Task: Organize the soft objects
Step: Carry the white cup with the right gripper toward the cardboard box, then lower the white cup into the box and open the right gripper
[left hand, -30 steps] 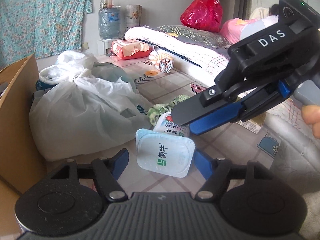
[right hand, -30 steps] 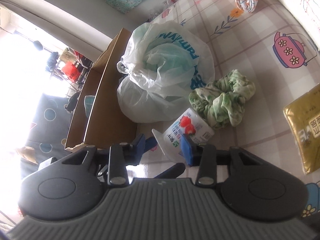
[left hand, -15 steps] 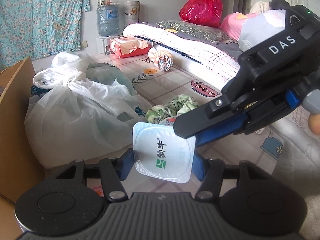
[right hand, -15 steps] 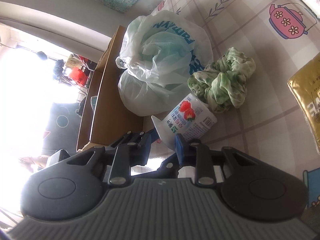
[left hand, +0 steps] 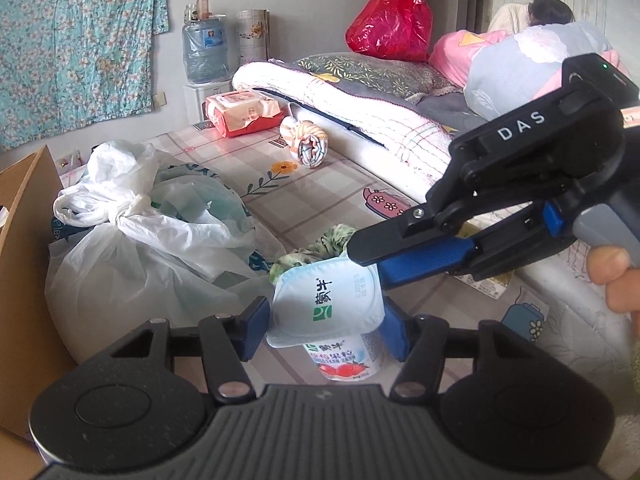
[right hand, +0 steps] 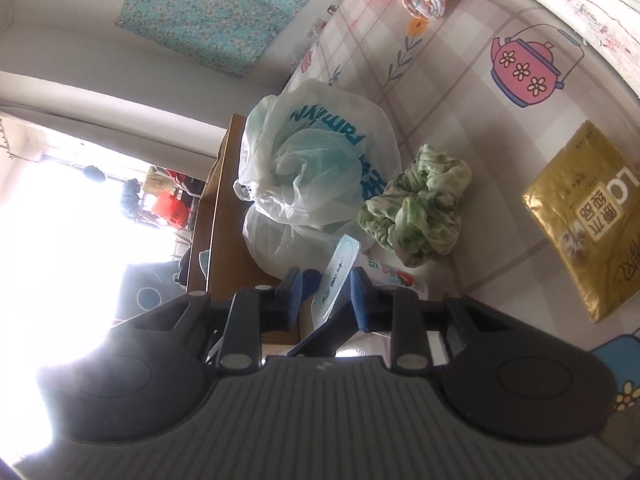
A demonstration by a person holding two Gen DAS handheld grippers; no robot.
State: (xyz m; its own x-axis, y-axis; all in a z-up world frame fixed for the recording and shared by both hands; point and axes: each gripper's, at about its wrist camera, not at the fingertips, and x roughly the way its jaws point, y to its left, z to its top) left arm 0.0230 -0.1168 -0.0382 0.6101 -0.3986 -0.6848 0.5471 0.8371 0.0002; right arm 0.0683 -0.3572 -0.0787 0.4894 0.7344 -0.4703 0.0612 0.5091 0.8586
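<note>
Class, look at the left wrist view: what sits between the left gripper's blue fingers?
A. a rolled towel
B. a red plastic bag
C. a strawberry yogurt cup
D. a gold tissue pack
C: the yogurt cup, with its foil lid and strawberry label, sits between the left gripper fingers.

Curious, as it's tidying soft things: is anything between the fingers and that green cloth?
Yes: a yogurt cup, which the left fingers have just closed on, sits right before the green cloth.

Yogurt cup (left hand: 326,308) now lifted, gripped
</note>
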